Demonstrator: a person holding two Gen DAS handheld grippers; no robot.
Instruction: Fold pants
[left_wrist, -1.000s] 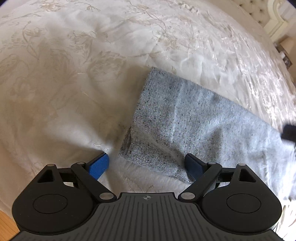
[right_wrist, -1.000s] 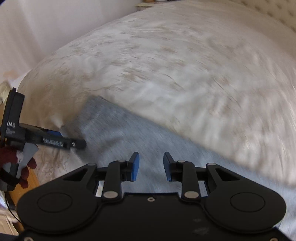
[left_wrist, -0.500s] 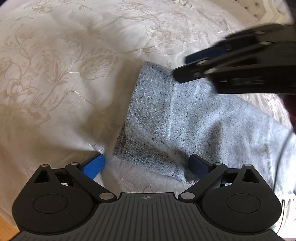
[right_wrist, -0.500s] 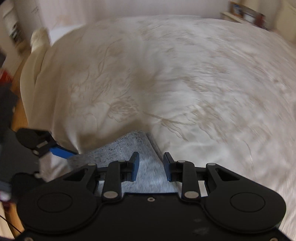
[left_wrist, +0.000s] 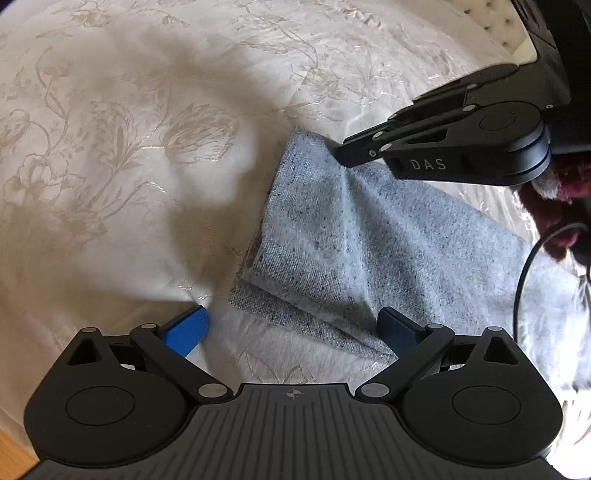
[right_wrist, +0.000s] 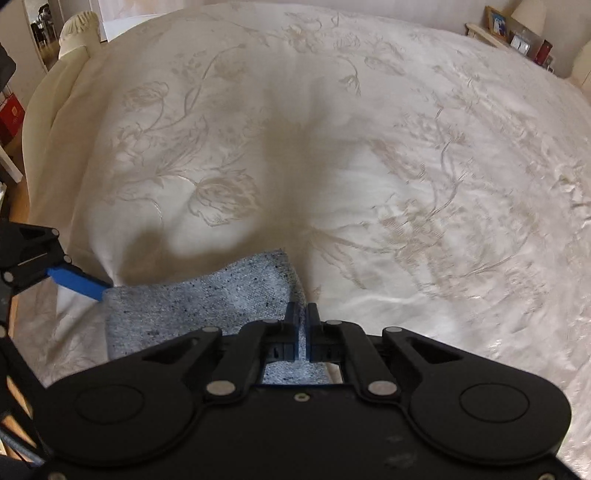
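Right gripper (right_wrist: 302, 325) has closed onto the speckled grey knit pants (left_wrist: 369, 251); left gripper (left_wrist: 291, 325) wide, straddling their near corner.

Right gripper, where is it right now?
In the left wrist view the right gripper is upper right, pinching the far corner of the grey speckled knit pants on the cream floral bedspread.

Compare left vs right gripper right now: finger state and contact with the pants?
The left gripper has its fingers spread wide; the right gripper has its fingers nearly together, pinching cloth.
The left gripper straddles the near corner of the grey pants without clamping; the right gripper grips the far edge, where the fabric puckers into a ridge.
Both have blue fingers and sit at the same end of the pants on the bedspread.
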